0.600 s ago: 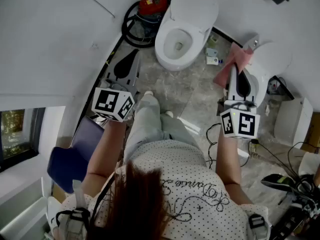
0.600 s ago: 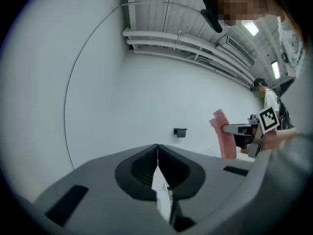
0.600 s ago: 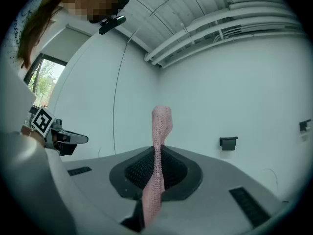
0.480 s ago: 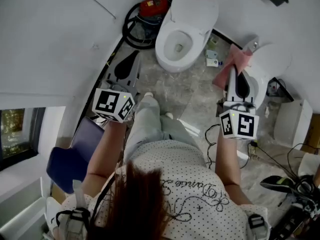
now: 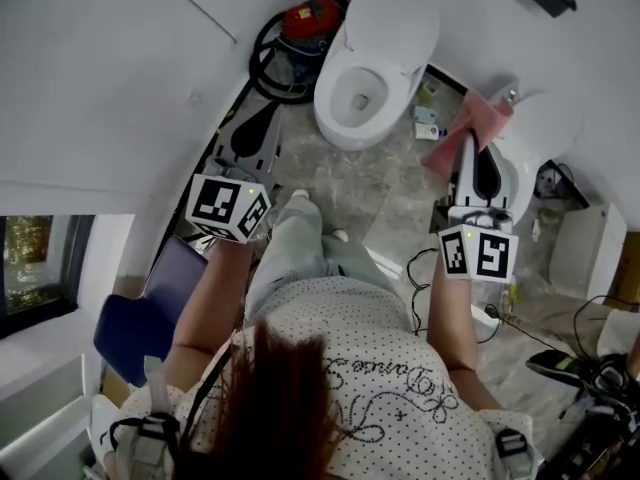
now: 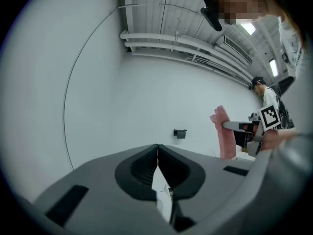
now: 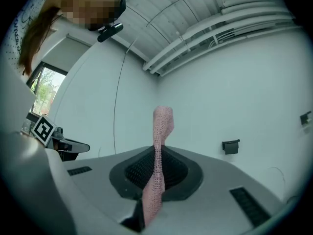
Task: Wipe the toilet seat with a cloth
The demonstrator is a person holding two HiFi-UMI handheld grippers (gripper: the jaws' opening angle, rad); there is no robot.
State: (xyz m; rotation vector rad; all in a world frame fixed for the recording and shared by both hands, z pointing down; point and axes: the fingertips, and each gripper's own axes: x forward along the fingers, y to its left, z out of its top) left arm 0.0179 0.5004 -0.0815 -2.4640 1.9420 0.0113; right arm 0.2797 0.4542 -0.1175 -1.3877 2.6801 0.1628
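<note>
Head view shows a white toilet (image 5: 350,131) at the top of the frame, its lid (image 5: 395,18) raised and the toilet seat (image 5: 328,96) down around the open bowl. The right gripper (image 5: 467,144) is held to the right of the toilet and nearer the person, well apart from it, above the grey stone floor (image 5: 385,193). A pink cloth (image 5: 468,126) hangs bunched at its tip, clear of the seat. The right gripper view confirms the grasp: both jaws are clamped on the cloth (image 7: 163,121), which stands up in a narrow twisted strip from between the pads of the right gripper (image 7: 157,152). The left gripper (image 5: 268,111) is held to the left of the toilet and nearer the person, also well apart from it. In the left gripper view the jaws of the left gripper (image 6: 157,148) meet at their tips with nothing between them. A red appliance (image 5: 310,14) with a coiled black hose (image 5: 268,63) lies just left of the toilet, against the wall. Small boxes (image 5: 428,120) lie on the floor just right of the toilet base.
</note>
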